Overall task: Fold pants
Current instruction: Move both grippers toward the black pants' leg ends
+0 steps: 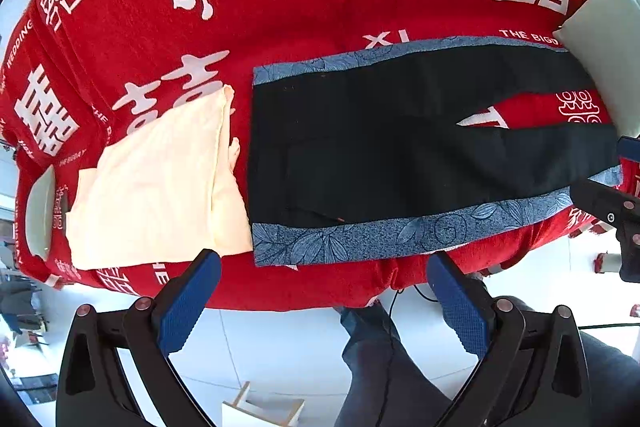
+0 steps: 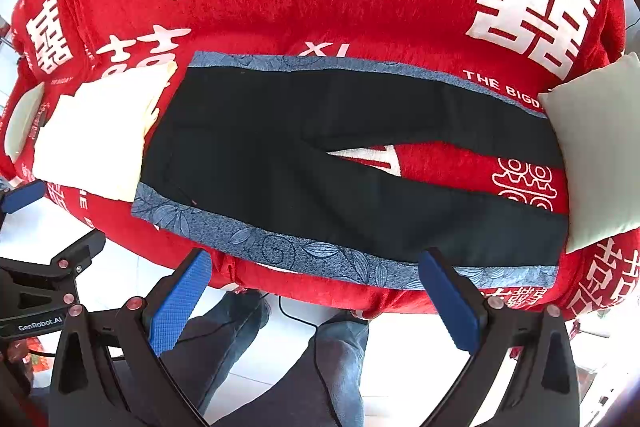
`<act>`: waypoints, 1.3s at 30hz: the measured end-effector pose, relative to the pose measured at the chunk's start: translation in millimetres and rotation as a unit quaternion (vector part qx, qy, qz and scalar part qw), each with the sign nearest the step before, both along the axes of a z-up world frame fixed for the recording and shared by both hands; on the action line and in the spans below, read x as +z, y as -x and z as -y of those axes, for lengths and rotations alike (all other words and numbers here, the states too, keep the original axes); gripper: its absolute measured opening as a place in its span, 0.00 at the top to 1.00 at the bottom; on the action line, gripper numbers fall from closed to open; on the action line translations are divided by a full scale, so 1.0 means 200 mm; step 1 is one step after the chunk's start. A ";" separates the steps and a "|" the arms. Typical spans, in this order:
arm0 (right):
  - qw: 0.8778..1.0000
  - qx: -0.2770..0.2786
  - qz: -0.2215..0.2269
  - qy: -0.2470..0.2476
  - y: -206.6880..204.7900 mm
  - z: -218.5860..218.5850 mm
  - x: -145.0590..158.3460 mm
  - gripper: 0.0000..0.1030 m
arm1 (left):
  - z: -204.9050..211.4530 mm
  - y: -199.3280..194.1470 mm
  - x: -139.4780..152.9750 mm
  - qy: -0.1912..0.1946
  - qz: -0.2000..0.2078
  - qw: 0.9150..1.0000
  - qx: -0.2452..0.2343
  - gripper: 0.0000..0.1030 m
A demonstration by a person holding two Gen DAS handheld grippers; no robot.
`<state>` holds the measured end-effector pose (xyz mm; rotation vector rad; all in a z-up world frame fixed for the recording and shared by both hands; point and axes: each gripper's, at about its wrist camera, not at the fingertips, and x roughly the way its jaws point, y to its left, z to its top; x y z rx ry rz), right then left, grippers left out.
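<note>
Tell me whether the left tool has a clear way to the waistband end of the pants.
Probably yes. The left tool is open and holds nothing, and nothing lies between it and the pants; the cream cloth only butts against the waistband from the side.

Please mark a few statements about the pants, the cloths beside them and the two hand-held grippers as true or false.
1. The black pants lie spread flat with the two legs apart. True.
2. The left hand-held gripper is shut on the pants' hem. False: its jaws are wide open and it hovers off the near edge, touching nothing.
3. A cream folded cloth lies beside the waist end of the pants. True.
4. The right hand-held gripper holds the pale cushion. False: it is open and empty; the cushion rests at the leg end.
5. The red bedspread under the pants is plain. False: it carries white characters.
</note>
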<state>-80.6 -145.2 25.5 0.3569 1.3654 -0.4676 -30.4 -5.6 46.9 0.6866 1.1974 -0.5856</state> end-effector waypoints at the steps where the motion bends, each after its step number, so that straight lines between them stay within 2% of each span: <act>1: 1.000 0.000 0.000 0.001 0.00 0.00 0.00 0.00 | 0.00 0.00 0.00 0.000 0.002 1.000 -0.001 0.00; 20: 1.000 0.006 0.007 0.012 -0.02 0.00 0.02 0.00 | 0.01 -0.01 0.05 0.004 0.027 1.000 0.004 0.00; 39: 1.000 0.011 0.010 0.021 -0.05 0.03 0.03 0.00 | 0.05 -0.04 0.05 0.005 0.027 1.000 0.003 0.00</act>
